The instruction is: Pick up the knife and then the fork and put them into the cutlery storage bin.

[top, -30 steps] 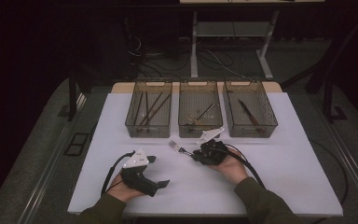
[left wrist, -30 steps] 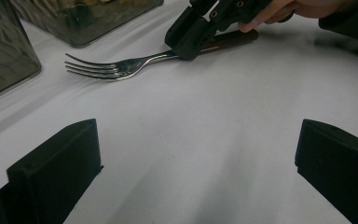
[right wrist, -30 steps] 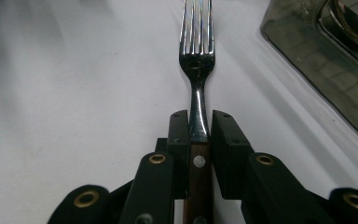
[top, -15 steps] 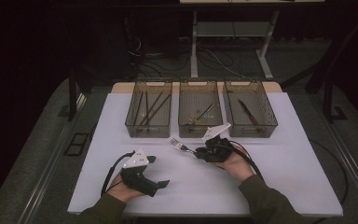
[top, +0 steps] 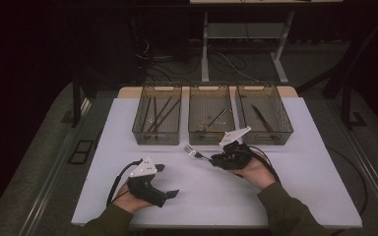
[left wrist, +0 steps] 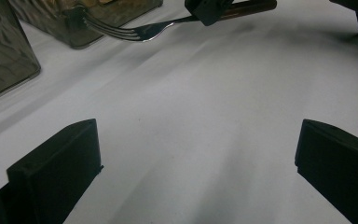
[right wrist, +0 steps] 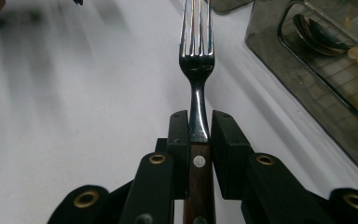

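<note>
A metal fork [top: 195,153] with a dark wooden handle is held just above the white table [top: 295,196], tines pointing left. My right gripper [top: 215,159] is shut on the fork [right wrist: 196,65] where the steel neck meets the handle. In the left gripper view the fork [left wrist: 140,31] hangs at the top, tines close to a bin corner. My left gripper [top: 166,181] rests low at the front left of the table, jaws wide apart with bare table between them. Its fingers [left wrist: 56,172] frame an empty stretch of white surface.
Three smoky clear bins stand in a row at the table's back: the left bin [top: 157,115] holds long dark sticks, the middle bin [top: 210,115] some utensils, the right bin [top: 263,115] a dark knife. A spoon [right wrist: 317,32] lies in the bin beside the fork.
The right gripper has carried the fork a little further back towards the bins and slightly up. The left gripper has stayed where it was.
</note>
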